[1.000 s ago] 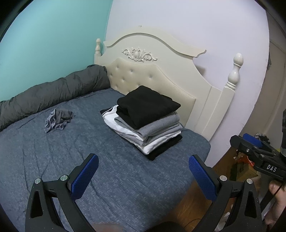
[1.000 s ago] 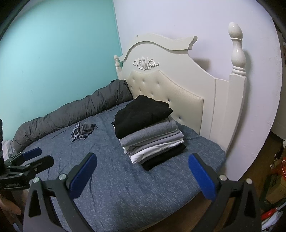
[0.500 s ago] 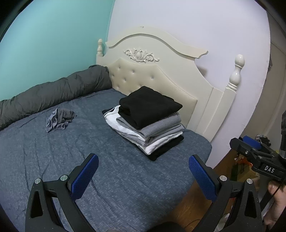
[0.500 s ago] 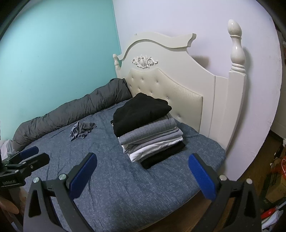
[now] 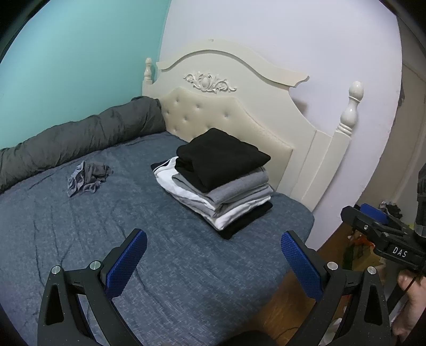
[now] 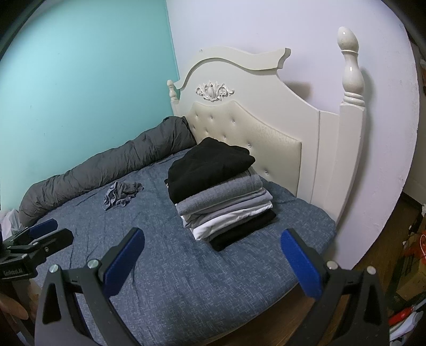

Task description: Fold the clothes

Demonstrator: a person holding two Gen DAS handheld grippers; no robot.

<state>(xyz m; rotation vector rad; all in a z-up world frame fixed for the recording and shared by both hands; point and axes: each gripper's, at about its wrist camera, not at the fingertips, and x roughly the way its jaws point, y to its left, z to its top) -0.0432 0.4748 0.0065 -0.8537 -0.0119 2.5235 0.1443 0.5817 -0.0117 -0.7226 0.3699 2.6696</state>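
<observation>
Tools, left (image 5: 213, 262) and right (image 6: 213, 262), hover spread above bed (image 5: 173, 266).

A cream headboard (image 5: 239, 87) with a carved ornament and tufted panel stands against a white wall (image 6: 266, 24). A rolled grey duvet (image 5: 80, 135) lies along the teal wall (image 5: 66, 58) on the blue-grey bedspread (image 6: 186, 279).

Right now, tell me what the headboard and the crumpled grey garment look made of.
Headboard: looks like cream-painted wood, semi-gloss, with a carved ornament; its inset panel seems button-tufted leatherette, judging by the dimples. Crumpled grey garment: thin, soft knit, probably cotton jersey, matte, collapsed into limp folds on the bed.
</observation>
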